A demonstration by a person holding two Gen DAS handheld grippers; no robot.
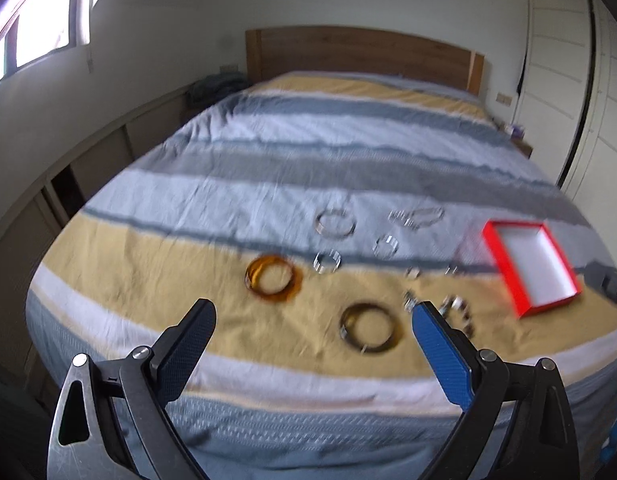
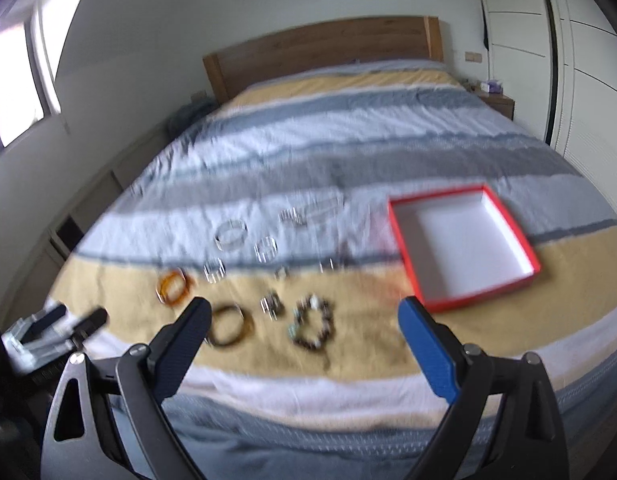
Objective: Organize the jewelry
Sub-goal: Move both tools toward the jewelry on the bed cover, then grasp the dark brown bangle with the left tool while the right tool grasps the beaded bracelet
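Observation:
Several pieces of jewelry lie on the striped bed near its foot. An amber bangle lies at the left. A dark olive bangle lies in front of it. A beaded bracelet lies to the right, and clear bangles lie farther back. An empty red box with a white inside sits at the right. My left gripper is open and empty above the bed's foot. My right gripper is open and empty too; it also shows in the left wrist view.
The bed has a wooden headboard. A wall with windows runs along the left. White wardrobe doors and a nightstand stand at the right. Both views are blurred.

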